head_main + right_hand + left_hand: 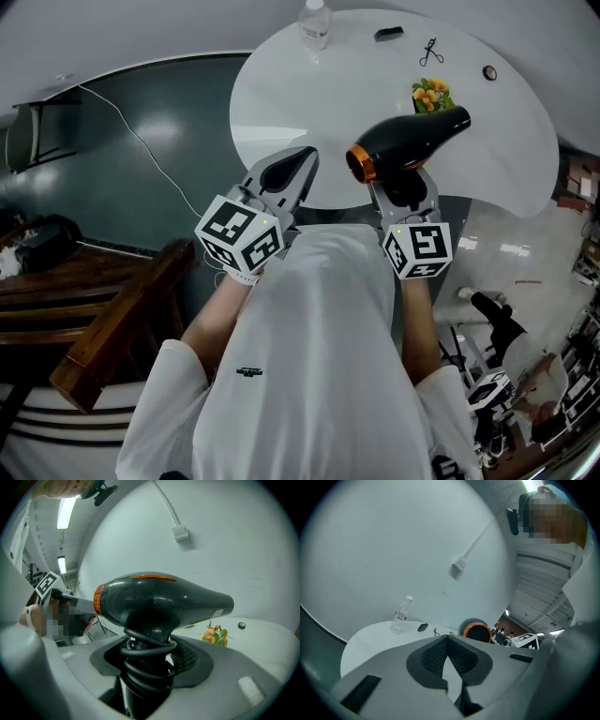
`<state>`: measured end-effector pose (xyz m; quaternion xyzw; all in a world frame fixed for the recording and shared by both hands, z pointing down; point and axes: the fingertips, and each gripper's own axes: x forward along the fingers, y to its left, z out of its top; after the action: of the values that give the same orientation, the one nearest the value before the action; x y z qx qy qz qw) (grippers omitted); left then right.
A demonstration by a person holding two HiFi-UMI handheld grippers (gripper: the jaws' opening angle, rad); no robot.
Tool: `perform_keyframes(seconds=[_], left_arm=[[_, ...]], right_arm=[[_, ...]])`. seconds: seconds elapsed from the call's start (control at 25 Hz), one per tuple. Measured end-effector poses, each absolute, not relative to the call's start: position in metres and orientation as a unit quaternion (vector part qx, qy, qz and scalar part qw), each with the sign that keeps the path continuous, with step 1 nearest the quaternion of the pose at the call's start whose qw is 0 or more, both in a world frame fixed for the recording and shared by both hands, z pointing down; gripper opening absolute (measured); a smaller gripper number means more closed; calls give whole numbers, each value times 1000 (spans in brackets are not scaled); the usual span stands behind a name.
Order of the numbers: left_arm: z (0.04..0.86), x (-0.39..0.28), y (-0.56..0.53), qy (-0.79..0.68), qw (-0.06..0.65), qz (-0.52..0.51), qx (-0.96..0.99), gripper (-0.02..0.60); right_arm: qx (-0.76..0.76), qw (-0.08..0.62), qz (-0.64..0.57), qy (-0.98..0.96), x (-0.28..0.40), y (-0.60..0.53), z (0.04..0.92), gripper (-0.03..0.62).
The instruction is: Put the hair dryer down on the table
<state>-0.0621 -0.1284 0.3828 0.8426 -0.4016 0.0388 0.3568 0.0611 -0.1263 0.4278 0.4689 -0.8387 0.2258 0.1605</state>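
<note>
Two grippers [298,167] [405,185], one hair dryer [412,141], one bottle [315,23], one pair of scissors [431,52] — one table [281,103]

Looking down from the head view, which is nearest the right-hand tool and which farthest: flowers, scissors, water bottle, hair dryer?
1. Hair dryer: held in the right tool.
2. Flowers: just beyond, on the table.
3. Scissors: farther back.
4. Water bottle: far edge, to the left.

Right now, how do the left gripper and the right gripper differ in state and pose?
The left gripper has its jaws together and empty; the right gripper is clamped on the cord-wrapped handle of the hair dryer. The left gripper angles toward the right one; the right gripper points straight ahead. Both are over the white table's near edge.
</note>
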Motion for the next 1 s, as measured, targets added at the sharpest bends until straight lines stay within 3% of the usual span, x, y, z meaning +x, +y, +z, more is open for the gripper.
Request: perform_keyframes(seconds=[1.0], left_arm=[[424,-76,-141,-428,386,63,815,2]], right_arm=[[400,229,244,-853,27,-153,522,275]])
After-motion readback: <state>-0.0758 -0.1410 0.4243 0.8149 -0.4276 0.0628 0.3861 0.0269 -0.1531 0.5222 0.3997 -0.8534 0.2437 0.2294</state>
